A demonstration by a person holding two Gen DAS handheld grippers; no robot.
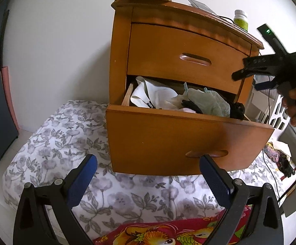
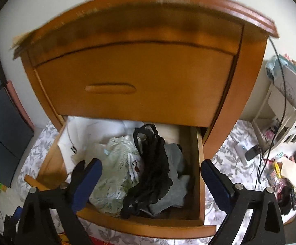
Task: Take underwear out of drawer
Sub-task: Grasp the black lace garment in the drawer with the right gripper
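The nightstand point(image 1: 184, 47) and its open lower drawer point(image 1: 168, 140) are seen in orange-brown wood. In the drawer, a black lace piece point(image 2: 152, 169) is flanked by pale green lace point(image 2: 115, 173) on the left and grey fabric point(image 2: 174, 163) on the right; white cloth point(image 2: 86, 130) is seen at the far left. The bedding point(image 1: 62, 134) is patterned with grey flowers on white. A red, yellow-figured cloth point(image 1: 168, 232), possibly with birds, is seen nearest. The gripper pads point(image 1: 82, 181) are blue.

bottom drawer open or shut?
Open. The bottom drawer is pulled out from under the shut top drawer, with underwear exposed inside.
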